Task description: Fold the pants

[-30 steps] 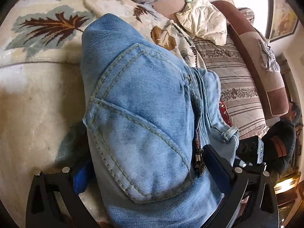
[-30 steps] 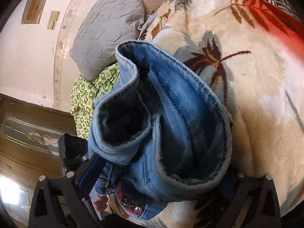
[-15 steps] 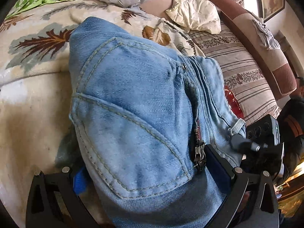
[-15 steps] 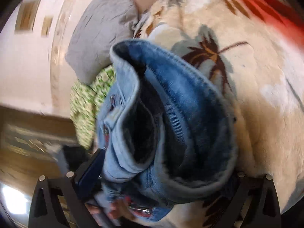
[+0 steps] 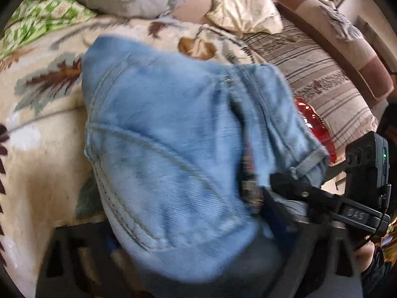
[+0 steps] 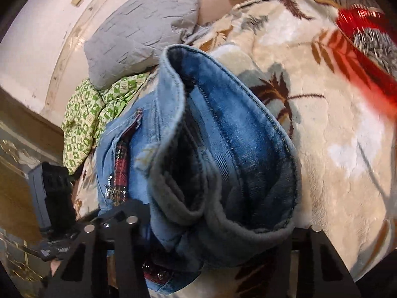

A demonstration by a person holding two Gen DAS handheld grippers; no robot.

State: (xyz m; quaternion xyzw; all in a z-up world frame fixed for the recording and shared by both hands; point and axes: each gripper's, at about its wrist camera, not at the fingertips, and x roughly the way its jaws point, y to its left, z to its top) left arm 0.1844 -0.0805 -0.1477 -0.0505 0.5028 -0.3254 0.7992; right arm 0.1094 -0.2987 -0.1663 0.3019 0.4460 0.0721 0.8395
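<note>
**On the leaf-print blanket, both claws close around folded jeans**

On the bed's cream leaf-print blanket (image 5: 44, 164), your folded blue jeans (image 5: 173, 149) fill the centre of both wrist views. Your left claw (image 5: 188, 245), at the bottom of the left view, has the denim bundle between its fingers, and its jaws are closing; blur keeps you from telling whether the pads press the cloth. Your right claw (image 6: 218, 245), at the bottom of the right view, straddles the grey-lined hems of the jeans (image 6: 223, 164), its jaws likewise closing. A grey pillow (image 6: 141, 32) lies at upper left there, a green-patterned cloth (image 6: 86, 121) just below it.
</note>
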